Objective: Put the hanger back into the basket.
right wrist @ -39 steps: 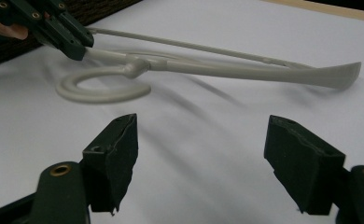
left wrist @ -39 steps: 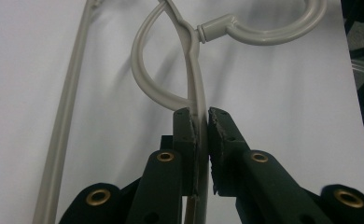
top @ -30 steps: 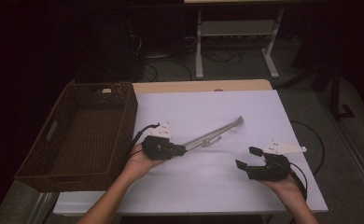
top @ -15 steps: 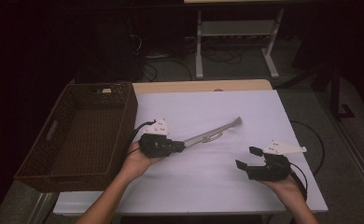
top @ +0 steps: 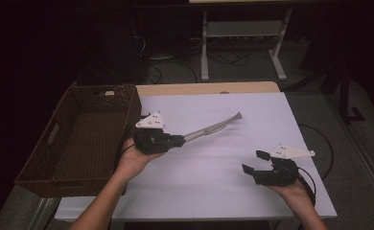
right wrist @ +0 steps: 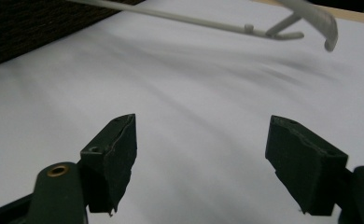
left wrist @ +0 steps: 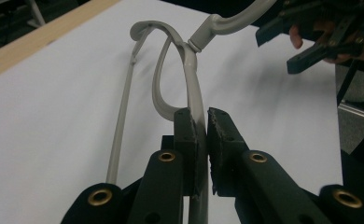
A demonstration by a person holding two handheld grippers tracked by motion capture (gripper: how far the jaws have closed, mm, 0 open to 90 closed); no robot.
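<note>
A grey plastic clothes hanger (top: 213, 127) hangs above the white sheet (top: 209, 177), edge-on in the high view. My left gripper (top: 178, 141) is shut on it. In the left gripper view the pads (left wrist: 186, 135) clamp one curved arm of the hanger (left wrist: 192, 88), and its hook (left wrist: 231, 18) points away at the top. My right gripper (top: 252, 162) rests low over the sheet at the right, apart from the hanger. Its jaws stand open with nothing between them (right wrist: 201, 158). The hanger (right wrist: 208, 21) crosses the top of the right gripper view.
A dark woven basket (top: 55, 163) stands at the left edge of the table, with a small pale thing (top: 109, 93) at its far rim. The wooden table edge (top: 204, 88) runs along the back. Metal stand legs and cables lie on the floor beyond.
My left hand has risen with the hanger, which now sits higher and slightly further left in the high view. The right hand has stayed put.
</note>
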